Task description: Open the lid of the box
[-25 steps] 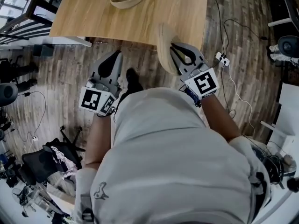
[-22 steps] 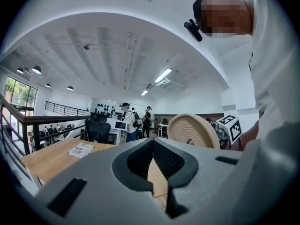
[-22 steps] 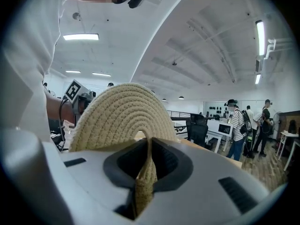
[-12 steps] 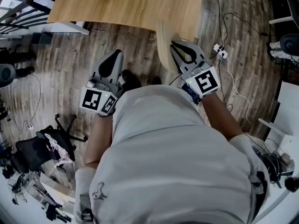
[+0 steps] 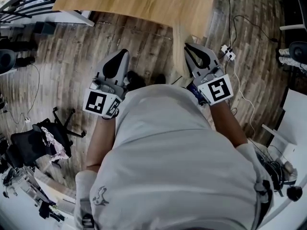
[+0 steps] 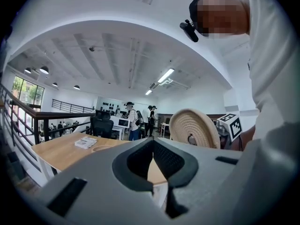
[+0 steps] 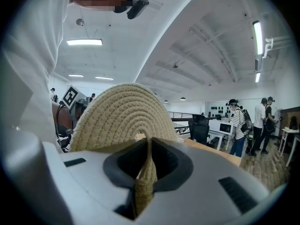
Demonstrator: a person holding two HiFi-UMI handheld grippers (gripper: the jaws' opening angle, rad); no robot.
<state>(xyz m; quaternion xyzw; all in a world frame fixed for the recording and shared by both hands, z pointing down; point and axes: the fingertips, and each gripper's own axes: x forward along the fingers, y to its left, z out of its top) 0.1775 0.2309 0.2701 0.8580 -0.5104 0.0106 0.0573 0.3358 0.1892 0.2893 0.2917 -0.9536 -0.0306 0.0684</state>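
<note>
Both grippers drawn back from desk. Right gripper jaws clamped on woven lid, edge-on above floor, off desk. Left gripper jaws together, empty.

The right gripper has its grey jaws pressed on the rim of a round beige coiled-rope lid. The lid stands on edge, its woven face rising above the jaws. Beyond lies a light wooden counter. Several people stand at the right.
</note>
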